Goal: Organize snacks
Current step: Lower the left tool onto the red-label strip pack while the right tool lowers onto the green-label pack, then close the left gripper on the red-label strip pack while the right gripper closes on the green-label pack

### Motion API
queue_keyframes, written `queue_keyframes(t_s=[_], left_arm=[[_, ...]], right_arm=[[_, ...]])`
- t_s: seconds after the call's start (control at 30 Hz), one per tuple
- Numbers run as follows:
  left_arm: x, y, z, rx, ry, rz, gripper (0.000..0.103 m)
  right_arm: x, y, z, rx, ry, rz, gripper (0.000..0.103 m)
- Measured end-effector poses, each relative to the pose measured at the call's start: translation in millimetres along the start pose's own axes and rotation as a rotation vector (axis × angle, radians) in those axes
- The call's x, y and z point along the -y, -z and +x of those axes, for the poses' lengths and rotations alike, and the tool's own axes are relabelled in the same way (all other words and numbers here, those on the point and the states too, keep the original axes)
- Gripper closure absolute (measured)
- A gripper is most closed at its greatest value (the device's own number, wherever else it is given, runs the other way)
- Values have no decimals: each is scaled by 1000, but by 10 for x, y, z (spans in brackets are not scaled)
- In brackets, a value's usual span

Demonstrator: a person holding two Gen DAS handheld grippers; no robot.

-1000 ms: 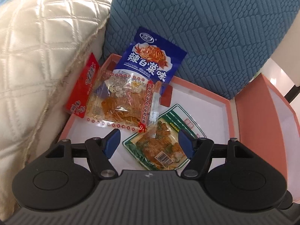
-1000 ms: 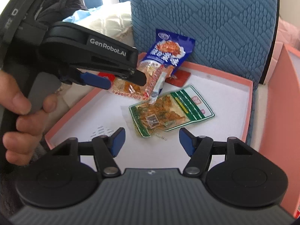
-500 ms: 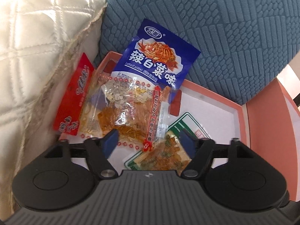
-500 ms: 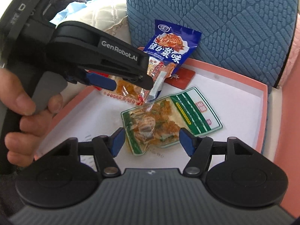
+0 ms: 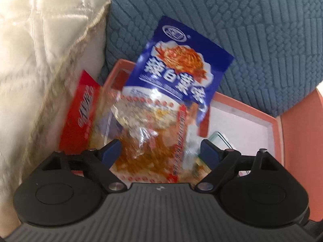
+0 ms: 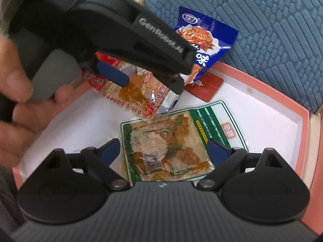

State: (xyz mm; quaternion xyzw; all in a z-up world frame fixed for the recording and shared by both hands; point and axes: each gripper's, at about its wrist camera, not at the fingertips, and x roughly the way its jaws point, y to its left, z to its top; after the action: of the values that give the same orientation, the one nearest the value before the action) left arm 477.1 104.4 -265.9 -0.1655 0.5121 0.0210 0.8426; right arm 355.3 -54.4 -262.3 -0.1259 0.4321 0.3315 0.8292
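Bright daylight, motion blur, fisheye-warped edges, pkt glare.

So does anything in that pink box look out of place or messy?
Yes. The blue snack packet leans on the blue cushion, poking over the pink box rim, and the packets are heaped crookedly in one corner. Nothing looks torn or spilled.

blue packet (image 6: 203, 32) | green-edged clear packet (image 6: 173, 141) | red packet (image 5: 80, 109) | pink-rimmed white tray (image 6: 302, 125) | teal textured cushion (image 5: 242, 30)

A pink-rimmed white tray (image 6: 302, 121) carries a green snack packet (image 6: 177, 141) between the right tongs (image 6: 163, 148) and a clear orange packet (image 5: 145, 141) between the left tongs (image 5: 159, 151).
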Motion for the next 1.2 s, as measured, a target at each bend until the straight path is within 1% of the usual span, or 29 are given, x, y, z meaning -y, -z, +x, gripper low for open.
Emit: queue_keyframes(t_s=[0.07, 0.13, 0.17, 0.23, 0.27, 0.37, 0.47, 0.53, 0.6, 0.63, 0.7, 0.73, 0.77, 0.8, 0.87, 0.93, 1.0, 1.2], left_arm=[[-62, -41, 33, -6, -10, -20, 14], [-108, -59, 36, -10, 1, -40, 14], [-107, -59, 31, -11, 8, -36, 14], [-75, -48, 51, -20, 8, -11, 13], [-59, -40, 57, -24, 3, 1, 13], [-33, -26, 70, -24, 1, 11, 11], [-41, -11, 98, -25, -7, 9, 10], [-37, -1, 114, -24, -13, 13, 9], [-11, 34, 121, -24, -16, 23, 7], [3, 42, 131, -26, -20, 32, 6], [45, 66, 162, -27, -26, 45, 5], [71, 63, 177, -28, -26, 47, 4], [79, 65, 189, -28, -24, 44, 3], [83, 65, 201, -28, -22, 39, 3], [93, 63, 222, -27, -21, 32, 2], [79, 69, 218, -25, -26, 37, 2], [103, 71, 234, -23, -35, 50, 2], [204, 97, 285, -16, -57, 83, 3]], right_arm=[[5, -2, 17, -4, 4, -8, 9], [4, 10, 47, -10, 7, -22, 9], [5, 17, 61, -15, 13, -25, 4], [30, 35, 101, -37, 10, -9, 3], [58, 43, 109, -42, 0, 2, 1], [30, 44, 123, -59, 7, -24, 0], [13, 41, 130, -66, 10, -14, 1], [-12, 57, 115, -55, 1, -25, 7], [-47, 47, 97, -49, -14, -40, 20], [-65, 51, 80, -46, -17, -45, 22], [-63, 59, 46, -43, -19, -43, 32], [-55, 56, 26, -42, -23, -36, 35], [-54, 56, 8, -42, -25, -37, 42], [-55, 56, -9, -39, -20, -44, 52], [-22, 52, -36, -35, -19, -35, 59], [6, 46, -65, -32, -19, -19, 65], [26, 49, -93, -28, -10, -5, 67], [73, 37, -161, -12, 42, -10, 68]])
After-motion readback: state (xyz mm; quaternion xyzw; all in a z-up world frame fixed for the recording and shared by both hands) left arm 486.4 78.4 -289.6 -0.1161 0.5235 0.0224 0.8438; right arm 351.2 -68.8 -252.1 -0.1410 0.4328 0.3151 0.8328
